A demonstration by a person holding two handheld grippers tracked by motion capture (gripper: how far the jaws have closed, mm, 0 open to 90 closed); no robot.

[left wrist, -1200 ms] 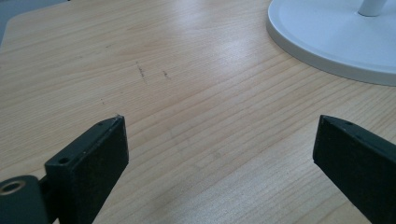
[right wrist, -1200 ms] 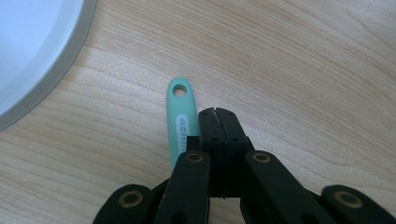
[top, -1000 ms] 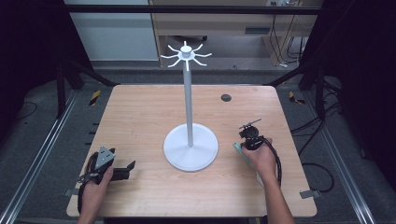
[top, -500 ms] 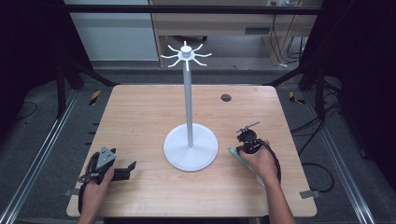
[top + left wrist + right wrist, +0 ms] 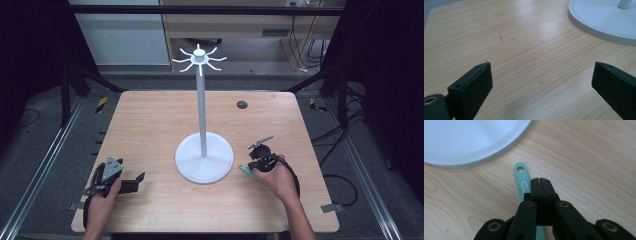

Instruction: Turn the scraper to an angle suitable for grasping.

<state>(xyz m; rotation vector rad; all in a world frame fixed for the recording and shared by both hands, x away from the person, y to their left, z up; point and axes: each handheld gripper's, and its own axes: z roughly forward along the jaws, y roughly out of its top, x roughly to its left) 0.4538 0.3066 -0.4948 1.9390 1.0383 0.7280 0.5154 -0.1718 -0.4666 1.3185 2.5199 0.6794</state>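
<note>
The right gripper (image 5: pixel 541 180), jaws clenched with nothing between them, lies over a mint-green handle (image 5: pixel 522 178) flat on the table (image 5: pixel 150 125); since the earlier frames it has slid slightly toward the person. The handle's holed end pokes out at 11 o'clock of the jaw tips, just short of the white stand base (image 5: pixel 471 142). The left gripper (image 5: pixel 541 82) stays put at the near left, jaws spread wide over bare wood, the base at its 2 o'clock.
</note>
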